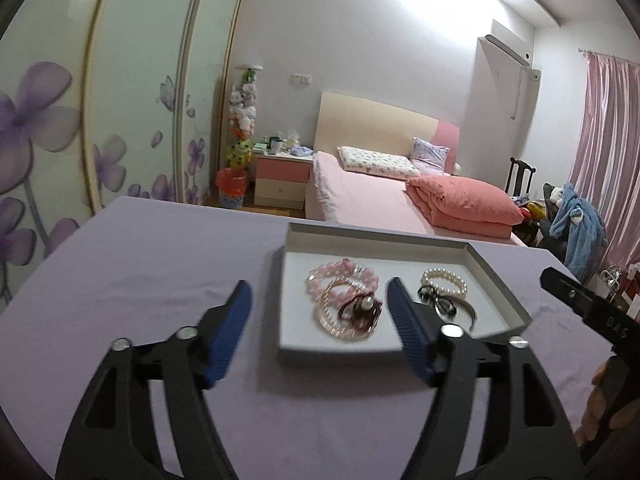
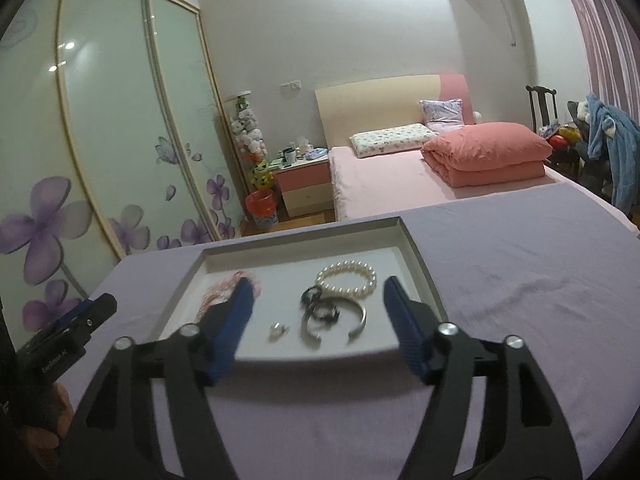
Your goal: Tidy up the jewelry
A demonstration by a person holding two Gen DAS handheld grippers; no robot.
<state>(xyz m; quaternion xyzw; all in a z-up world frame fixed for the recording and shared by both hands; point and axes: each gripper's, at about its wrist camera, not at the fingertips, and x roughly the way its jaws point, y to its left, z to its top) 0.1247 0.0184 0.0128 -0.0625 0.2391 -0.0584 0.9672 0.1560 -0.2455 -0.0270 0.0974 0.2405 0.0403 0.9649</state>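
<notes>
Both my hand-held grippers, left [image 1: 318,300] and right [image 2: 318,300], gape empty near the white tray [image 2: 420,264] on the desk [image 2: 520,280]; pearl bracelet [image 2: 348,278] and pink bracelets [image 1: 340,276] inside, grouped by colour, probably sorted.

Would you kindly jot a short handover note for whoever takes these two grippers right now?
Left gripper: open, empty, in front of the white tray.
Right gripper: open, empty, also before the tray.
In the tray: pink bead bracelet, gold bangle with a dark pearl piece on it, pearl bracelet, silver cuff, dark ring pieces, small earring.
Done: all visible jewelry lies in the tray.
Left: pieces overlap; separating them may remain.
</notes>
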